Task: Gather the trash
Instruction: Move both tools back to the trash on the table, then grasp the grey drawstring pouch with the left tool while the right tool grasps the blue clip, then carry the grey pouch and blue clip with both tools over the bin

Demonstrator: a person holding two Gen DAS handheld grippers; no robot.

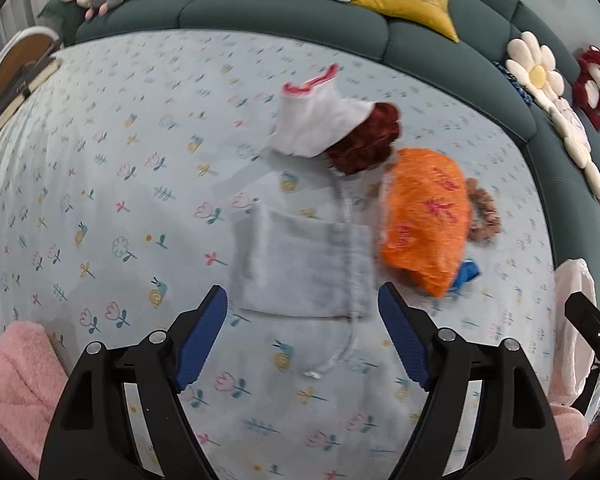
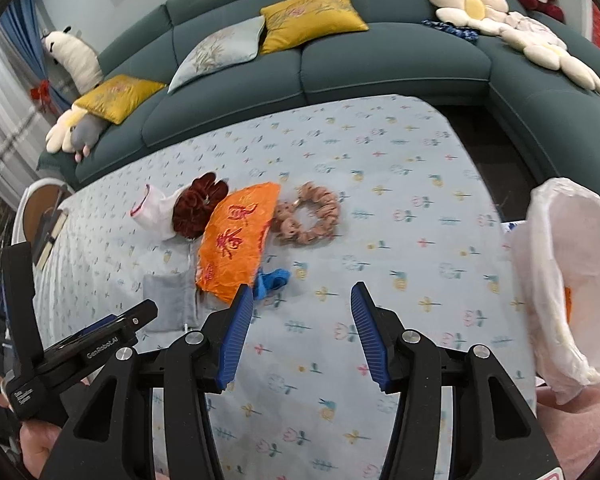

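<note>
An orange crinkled snack bag (image 1: 426, 220) (image 2: 236, 240) lies on the floral tablecloth, with a small blue wrapper (image 1: 466, 274) (image 2: 272, 280) at its near end. My left gripper (image 1: 302, 308) is open and empty, hovering over a grey drawstring pouch (image 1: 304, 268) (image 2: 170, 300). My right gripper (image 2: 302, 300) is open and empty above the cloth, just right of the blue wrapper. A white-lined trash bin (image 2: 568, 280) (image 1: 572, 320) stands at the table's right edge, with something orange inside.
A white sock with pink trim (image 1: 316, 120) (image 2: 156, 212), a dark red scrunchie (image 1: 366, 140) (image 2: 200, 208) and a pink-brown scrunchie (image 1: 484, 212) (image 2: 310, 216) lie beside the bag. A teal sofa (image 2: 340, 72) with cushions wraps the far side. Pink towel (image 1: 20, 384) at near left.
</note>
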